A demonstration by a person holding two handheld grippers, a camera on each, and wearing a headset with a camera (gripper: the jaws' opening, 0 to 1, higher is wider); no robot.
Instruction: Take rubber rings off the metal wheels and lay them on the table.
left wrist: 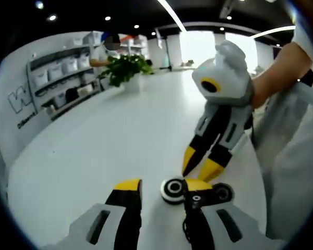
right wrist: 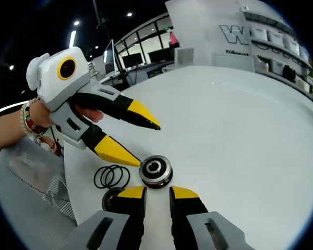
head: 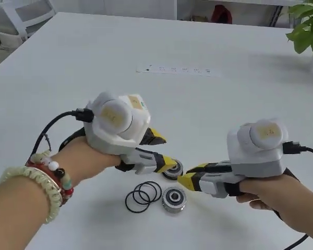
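Black rubber rings (head: pixel 143 195) lie on the table (head: pixel 146 94) just left of the near wheel (head: pixel 174 199), so we judge we're on the far wheel (head: pixel 173 171): left gripper (head: pixel 164 150) spread wide at it, right gripper (head: pixel 184 174) narrow, empty, next must nip its ring.

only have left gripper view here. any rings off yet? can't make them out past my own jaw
Observer: Yes. The head view has three black rubber rings lying loose and overlapping on the table, just left of the nearer wheel.
Operator: left gripper touching the other wheel?
Observer: In the right gripper view the left gripper is wide open, with its lower tip at the rim of the far wheel. Contact can't be confirmed.
Operator: right gripper on it?
Observer: No. The right gripper is slightly open, and that wheel sits just ahead of its tips, not between them.
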